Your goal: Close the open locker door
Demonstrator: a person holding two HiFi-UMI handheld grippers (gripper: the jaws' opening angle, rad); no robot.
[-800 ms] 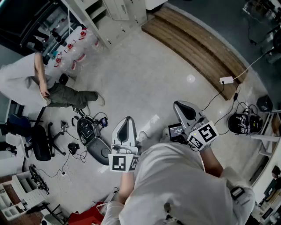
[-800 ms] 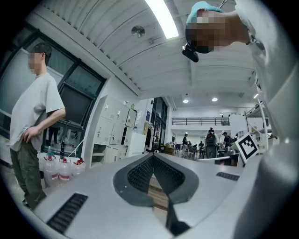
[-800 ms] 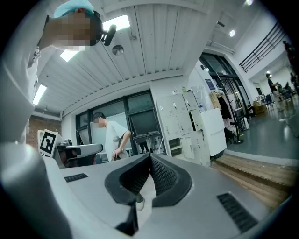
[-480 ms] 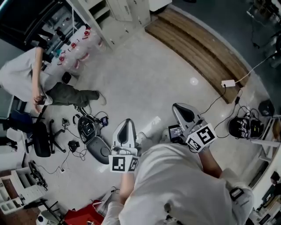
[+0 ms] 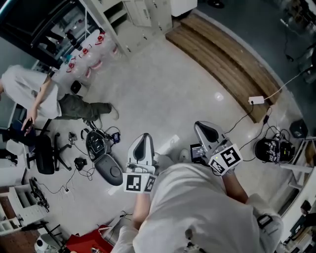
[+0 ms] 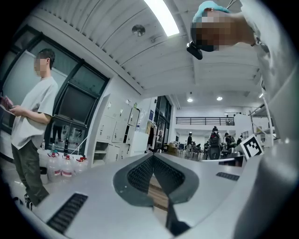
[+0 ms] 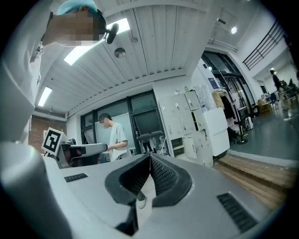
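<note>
The white lockers (image 5: 143,11) stand far off at the top of the head view, beyond a stretch of floor. In the left gripper view the lockers (image 6: 114,135) show as a bank with some open compartments low down; in the right gripper view the lockers (image 7: 187,123) stand at mid right. Which door is open I cannot tell. My left gripper (image 5: 144,136) and right gripper (image 5: 201,124) are held close to my body, pointing toward the lockers. The left gripper (image 6: 153,156) is shut and empty. So is the right gripper (image 7: 149,156).
A person (image 5: 34,91) in a white shirt stands at the left near water bottles (image 5: 81,57). A black chair (image 5: 47,155), cables and gear (image 5: 101,148) lie on the floor at the left. A wooden platform (image 5: 222,54) runs along the upper right, with a power strip (image 5: 255,100).
The person at the left has leaned and shifted further left. The head view has tipped so that more of the lockers shows at the top. Both grippers stay almost where they were.
</note>
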